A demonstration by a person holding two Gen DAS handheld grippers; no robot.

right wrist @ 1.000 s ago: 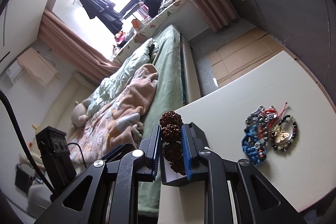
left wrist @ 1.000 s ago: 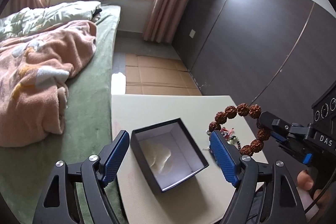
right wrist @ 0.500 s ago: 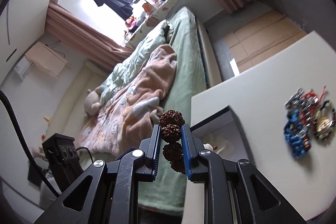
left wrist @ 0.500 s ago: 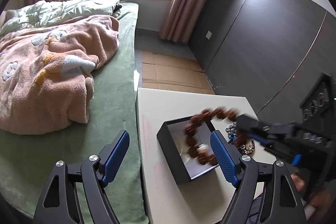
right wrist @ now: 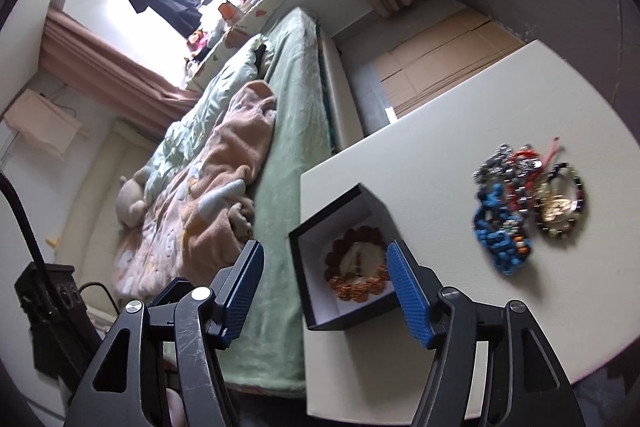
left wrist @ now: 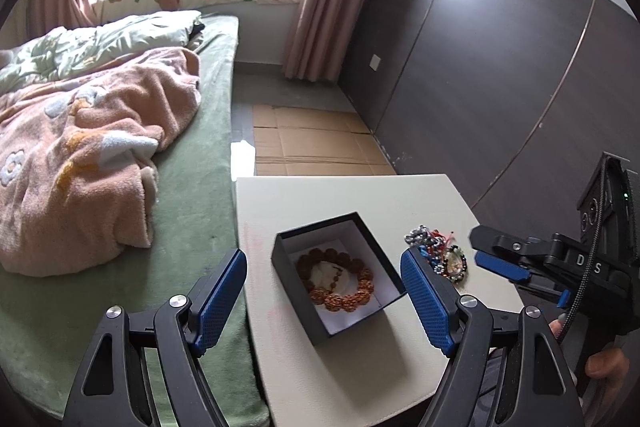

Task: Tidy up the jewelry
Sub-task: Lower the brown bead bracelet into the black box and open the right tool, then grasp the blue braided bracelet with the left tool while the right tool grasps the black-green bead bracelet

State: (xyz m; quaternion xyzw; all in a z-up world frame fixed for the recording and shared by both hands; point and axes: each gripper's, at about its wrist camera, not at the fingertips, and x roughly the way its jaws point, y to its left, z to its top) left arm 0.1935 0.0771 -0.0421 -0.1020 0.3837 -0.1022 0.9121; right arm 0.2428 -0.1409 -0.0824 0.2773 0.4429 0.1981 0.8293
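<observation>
A brown seed-bead bracelet (left wrist: 340,283) (right wrist: 358,281) lies inside the open black box (left wrist: 288,247) (right wrist: 300,239) with a white lining, on the cream table (left wrist: 360,195). A heap of other bracelets (left wrist: 440,255) (right wrist: 528,211) lies on the table to the right of the box. My left gripper (left wrist: 324,291) hangs open above the box, nothing between its fingers. My right gripper (right wrist: 326,291) hovers over the box, its jaws opening and empty. In the left wrist view the right gripper (left wrist: 492,259) shows at the right edge beside the heap.
A bed (left wrist: 192,187) with a green sheet and a pink blanket (left wrist: 80,155) borders the table's left side. Flat cardboard (left wrist: 312,143) covers the floor beyond the table. A dark panelled wall (left wrist: 500,75) stands to the right.
The right gripper let go of the brown bracelet, which now lies in the box; its jaws have spread and it has pulled back to the right. The left gripper's view shifted slightly.
</observation>
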